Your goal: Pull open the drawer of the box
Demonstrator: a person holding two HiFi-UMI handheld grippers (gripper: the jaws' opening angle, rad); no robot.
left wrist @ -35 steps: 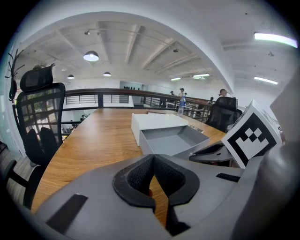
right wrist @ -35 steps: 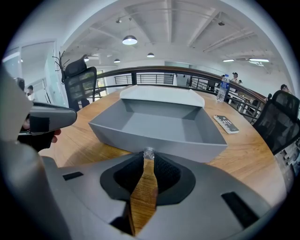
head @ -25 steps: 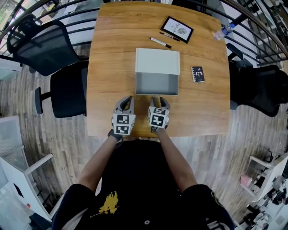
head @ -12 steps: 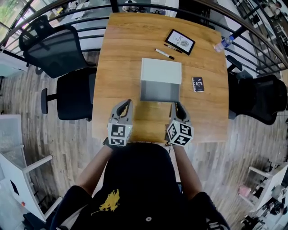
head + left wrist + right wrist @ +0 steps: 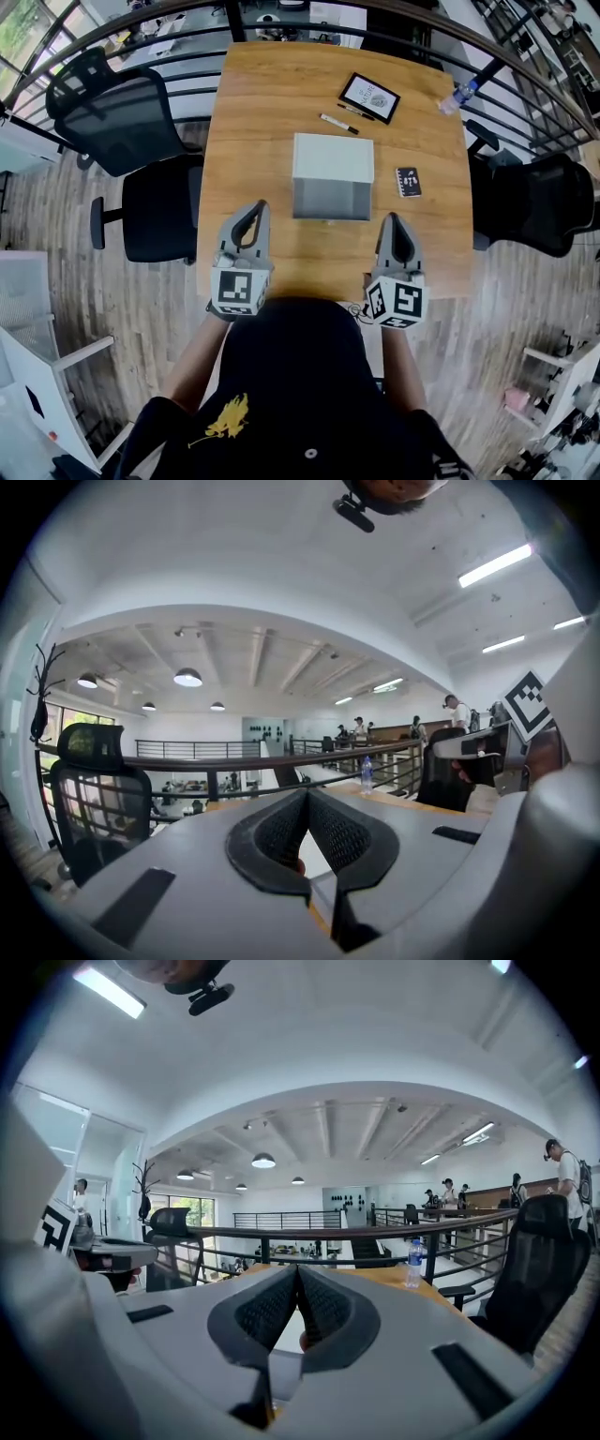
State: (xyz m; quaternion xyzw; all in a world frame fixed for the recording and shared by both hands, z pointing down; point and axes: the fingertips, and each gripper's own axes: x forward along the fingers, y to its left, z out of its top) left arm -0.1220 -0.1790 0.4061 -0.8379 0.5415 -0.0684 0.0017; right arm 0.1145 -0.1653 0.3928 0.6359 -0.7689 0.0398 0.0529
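In the head view, your left gripper (image 5: 259,206) and right gripper (image 5: 392,218) hang over the near edge of the wooden table (image 5: 272,112), one on each side and both clear of the white box (image 5: 333,159). The box sits mid-table with its grey drawer (image 5: 331,199) pulled out toward you. A pen (image 5: 338,124) lies beyond the box.

In the left gripper view, your left gripper (image 5: 306,794) has its jaws pressed together at the tips with nothing between them. A water bottle (image 5: 367,773) stands at the far table edge.

In the right gripper view, your right gripper (image 5: 297,1269) has just closed its jaws. They meet with nothing between them.
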